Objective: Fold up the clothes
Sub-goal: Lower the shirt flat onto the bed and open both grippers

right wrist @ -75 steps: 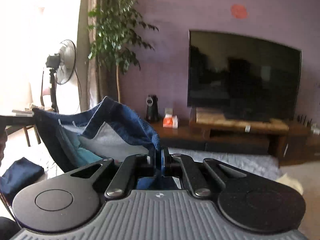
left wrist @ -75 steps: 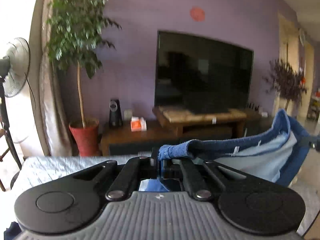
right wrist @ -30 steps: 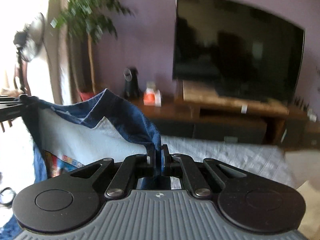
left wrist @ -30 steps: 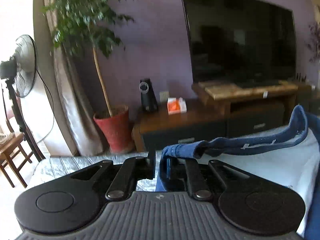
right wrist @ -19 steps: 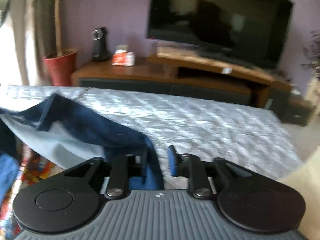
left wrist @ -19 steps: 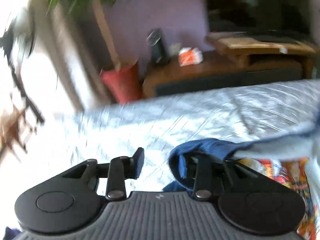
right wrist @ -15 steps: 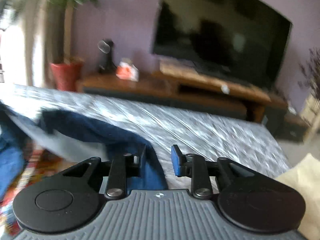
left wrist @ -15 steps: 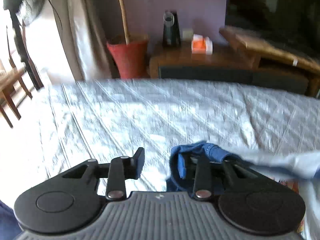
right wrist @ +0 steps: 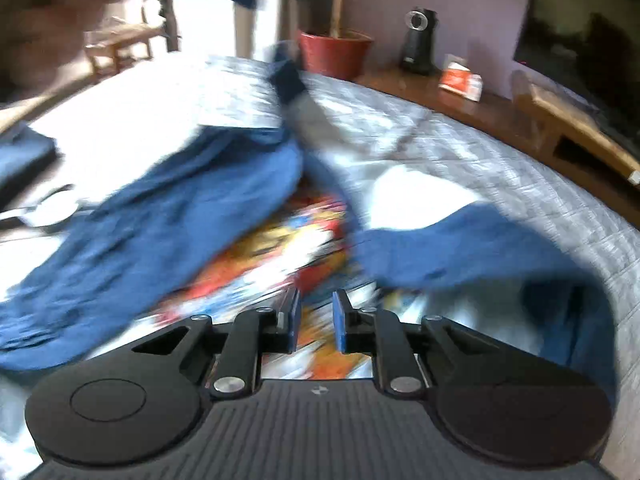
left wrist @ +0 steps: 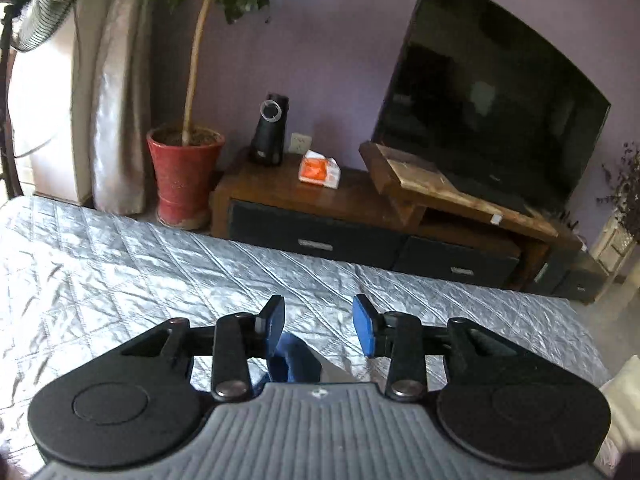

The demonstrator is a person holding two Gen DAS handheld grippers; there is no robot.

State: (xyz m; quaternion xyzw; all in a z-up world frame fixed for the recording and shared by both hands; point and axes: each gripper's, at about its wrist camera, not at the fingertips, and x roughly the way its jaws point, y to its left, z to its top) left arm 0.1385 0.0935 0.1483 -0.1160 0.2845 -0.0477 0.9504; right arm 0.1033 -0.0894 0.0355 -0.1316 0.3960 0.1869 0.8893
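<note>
Left gripper (left wrist: 319,323): fingers (left wrist: 365,330) stand apart with blue pads facing each other, gripping nothing; a dark blue corner of the garment (left wrist: 294,362) shows low between them, just beside the left pad, not pinched; beyond them lies the grey quilted bed cover (left wrist: 160,264). Right gripper (right wrist: 314,322): fingers (right wrist: 339,322) narrowly parted and closing, no cloth caught between the pads; the picture is motion-blurred. Garment (right wrist: 168,208), seen from the right wrist: blue top with a white body and a bright multicoloured print (right wrist: 288,240), spread loosely on the bed cover (right wrist: 500,160); one blue sleeve drapes to the left, another blue part to the right, the print lying between them directly ahead of the right fingers. Background, left wrist view: red plant pot (left wrist: 185,176) with a slim-trunked tree; dark wooden television cabinet (left wrist: 320,208) carrying a black cylindrical device (left wrist: 270,130) and an orange-and-white packet (left wrist: 319,169); large dark television (left wrist: 492,120) against a purple wall (left wrist: 340,40); standing fan (left wrist: 36,4) at far left.
</note>
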